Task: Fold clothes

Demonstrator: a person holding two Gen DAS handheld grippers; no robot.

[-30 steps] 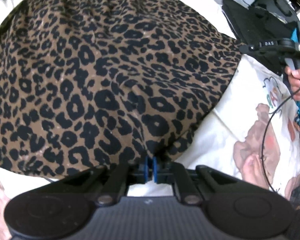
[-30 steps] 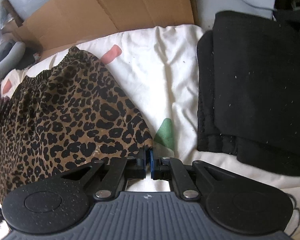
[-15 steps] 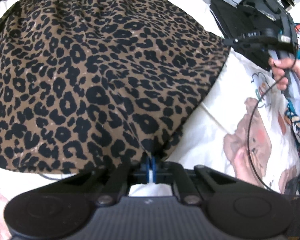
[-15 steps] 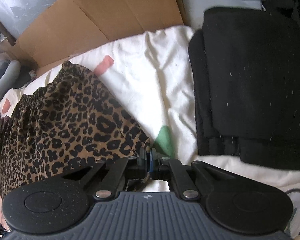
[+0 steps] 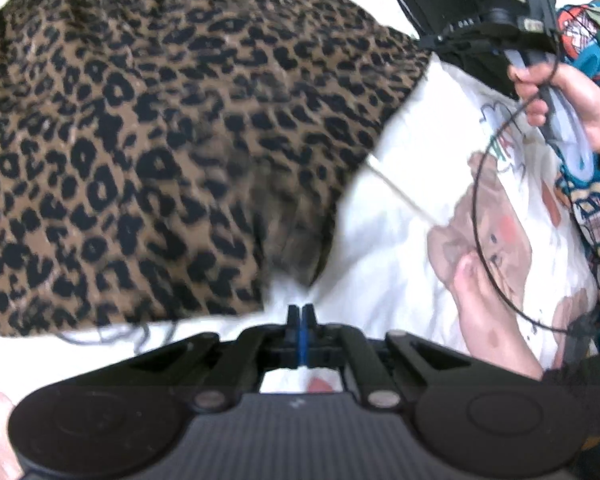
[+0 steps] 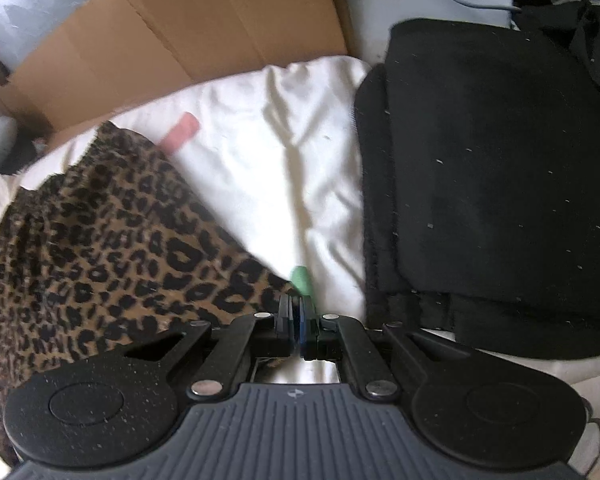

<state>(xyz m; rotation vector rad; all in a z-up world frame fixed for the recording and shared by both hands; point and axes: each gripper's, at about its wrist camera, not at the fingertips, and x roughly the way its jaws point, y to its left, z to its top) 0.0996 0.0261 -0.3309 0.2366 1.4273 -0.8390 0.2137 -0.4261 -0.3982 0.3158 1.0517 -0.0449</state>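
Your left claw [image 5: 299, 312] is sitting closed on nothing, the leopard-print garment [image 5: 160, 140] spreading just ahead and to its left. Your right claw [image 6: 299, 312] is pinching together at that garment's [image 6: 112, 248] near corner; whether cloth is caught, you cannot tell. The fabric is looking thin, limp and slippery, so corners and hem are offering the best hold. It is lying on a rumpled white sheet [image 6: 268, 152]; folded black clothes [image 6: 492, 184] are lying to the right, cardboard [image 6: 172, 40] beyond.

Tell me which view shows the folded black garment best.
The right wrist view: the folded black garment fills its right side, lying on the white sheet beside the leopard-print garment. The left wrist view shows only a dark patch at its top edge, unidentifiable.
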